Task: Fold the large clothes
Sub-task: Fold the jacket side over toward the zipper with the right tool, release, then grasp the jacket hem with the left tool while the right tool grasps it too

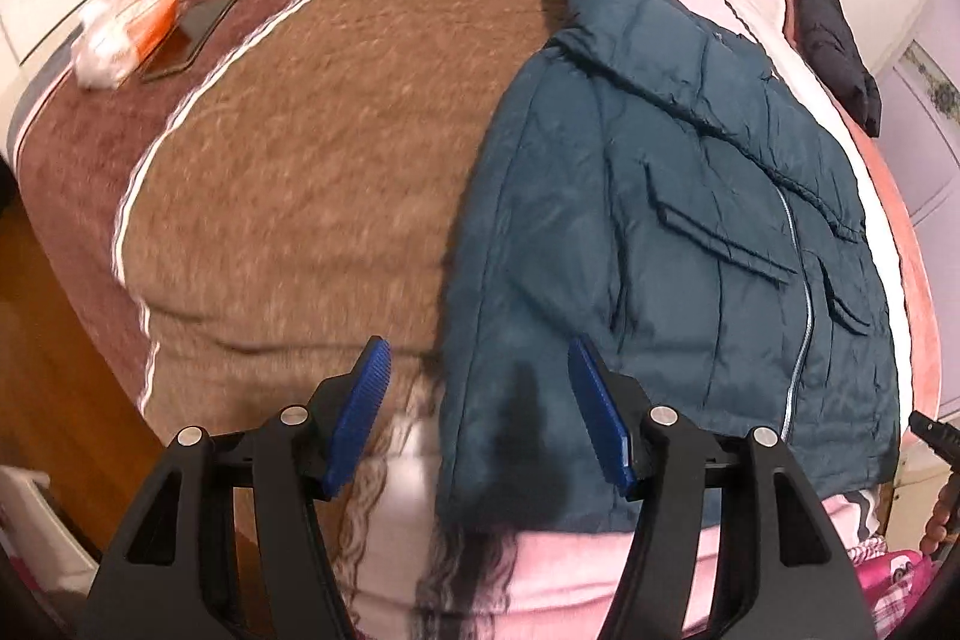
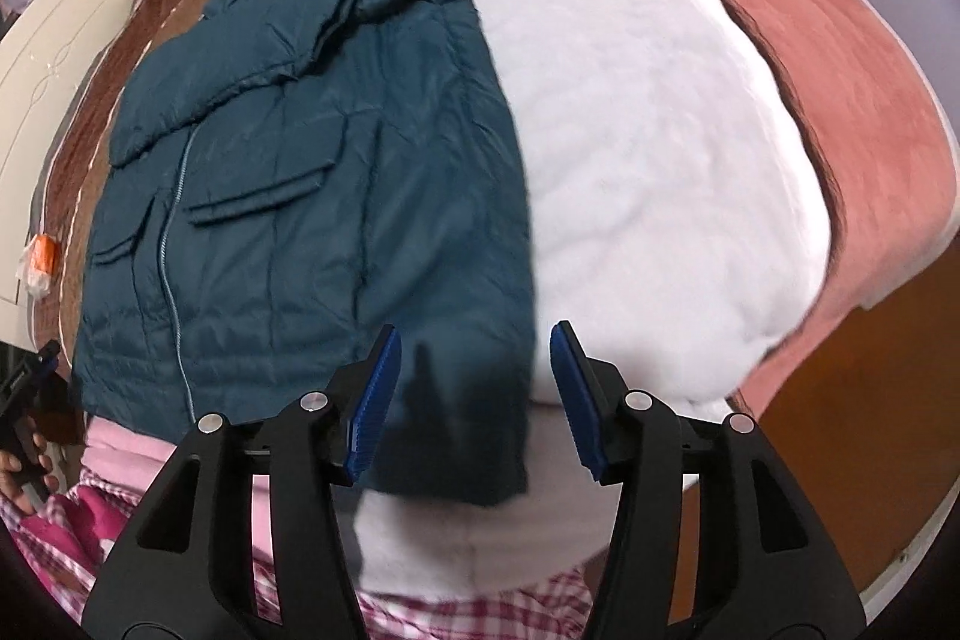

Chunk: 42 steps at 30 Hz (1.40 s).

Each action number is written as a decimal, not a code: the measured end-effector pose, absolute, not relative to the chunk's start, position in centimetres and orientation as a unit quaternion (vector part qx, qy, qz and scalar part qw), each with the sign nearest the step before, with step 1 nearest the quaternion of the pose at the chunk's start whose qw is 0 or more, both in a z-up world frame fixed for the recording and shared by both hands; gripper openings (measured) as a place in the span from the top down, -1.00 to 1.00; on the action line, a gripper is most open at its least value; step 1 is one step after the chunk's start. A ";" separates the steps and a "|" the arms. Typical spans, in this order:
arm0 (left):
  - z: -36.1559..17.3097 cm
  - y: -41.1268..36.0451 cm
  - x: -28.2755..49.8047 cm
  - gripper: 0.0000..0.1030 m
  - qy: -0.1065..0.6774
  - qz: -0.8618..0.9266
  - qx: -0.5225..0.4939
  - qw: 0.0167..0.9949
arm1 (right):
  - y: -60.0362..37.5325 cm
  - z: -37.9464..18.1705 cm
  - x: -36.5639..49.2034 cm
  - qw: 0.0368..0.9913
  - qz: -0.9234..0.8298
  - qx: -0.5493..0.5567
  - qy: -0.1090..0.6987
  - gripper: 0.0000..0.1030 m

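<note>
The teal padded jacket lies zipped and flat on the bed's blanket, centre right. Left gripper and right gripper hover, fingers apart, holding nothing.

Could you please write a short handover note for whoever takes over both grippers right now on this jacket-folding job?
Left gripper: open, empty, above the near left corner of the teal jacket.
Right gripper: open, empty, above the jacket's near right corner.
Jacket: flat on the blanket covering the bed, zipped, collar at the far end, hem towards you. Both sides look tucked in, leaving a roughly rectangular shape with no sleeves showing.
Done: side folds, by the look of it.
Left: probably fold hem to collar, or the reverse, then tidy. A dark garment lies at the far edge, possibly next.
</note>
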<state>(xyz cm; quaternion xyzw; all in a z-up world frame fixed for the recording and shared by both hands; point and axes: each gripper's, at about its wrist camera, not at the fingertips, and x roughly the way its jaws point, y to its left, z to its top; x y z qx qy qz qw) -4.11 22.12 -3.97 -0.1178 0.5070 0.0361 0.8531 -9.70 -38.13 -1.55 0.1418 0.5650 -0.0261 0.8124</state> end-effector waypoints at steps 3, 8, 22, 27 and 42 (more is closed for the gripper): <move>-4.4 22.0 -5.0 -0.19 0.512 0.020 -0.120 0.850 | -38.9 -1.9 -10.7 0.806 -0.026 0.155 0.571 -0.03; -4.9 21.5 -5.6 -0.19 0.525 -0.005 -0.132 0.841 | -39.1 -3.2 -11.6 0.787 -0.012 0.188 0.587 -0.11; -8.4 21.8 -5.7 -0.19 0.559 -0.016 -0.161 0.814 | -38.8 -6.7 -11.6 0.758 0.016 0.222 0.613 0.22; -8.6 21.6 -5.7 -0.08 0.564 -0.029 -0.149 0.812 | -38.5 -6.6 -11.4 0.756 0.039 0.230 0.612 0.65; -3.1 20.7 -5.5 0.82 0.511 -0.082 -0.167 0.839 | -39.1 -2.4 -11.5 0.779 0.063 0.281 0.557 0.79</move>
